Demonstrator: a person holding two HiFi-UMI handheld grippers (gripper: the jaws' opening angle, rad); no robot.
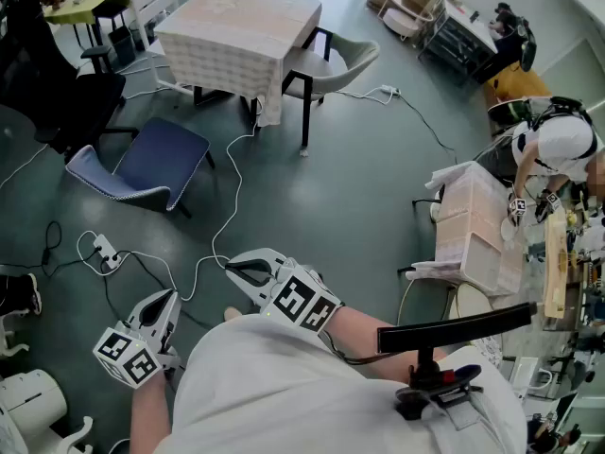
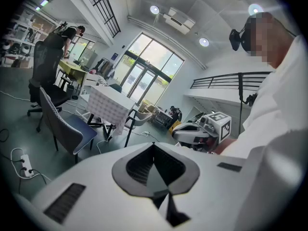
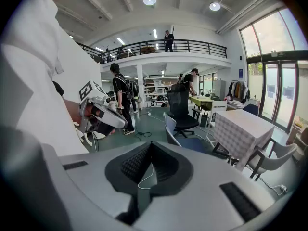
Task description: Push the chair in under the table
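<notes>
A blue chair (image 1: 142,166) with a patterned back stands on the green floor, apart from the square table (image 1: 236,28) with a checked cloth; it also shows in the left gripper view (image 2: 65,124) and the right gripper view (image 3: 175,134). A grey chair (image 1: 333,64) sits at the table's right side. Both grippers are held low in front of the person, far from the chairs. My left gripper (image 1: 167,298) is shut and holds nothing. My right gripper (image 1: 236,266) is shut too, also with nothing in it.
A white power strip (image 1: 104,251) and cables (image 1: 232,197) lie on the floor between me and the blue chair. A black office chair (image 1: 80,102) stands at the left. At the right, a person in a white helmet (image 1: 558,145) bends over a covered table (image 1: 477,225).
</notes>
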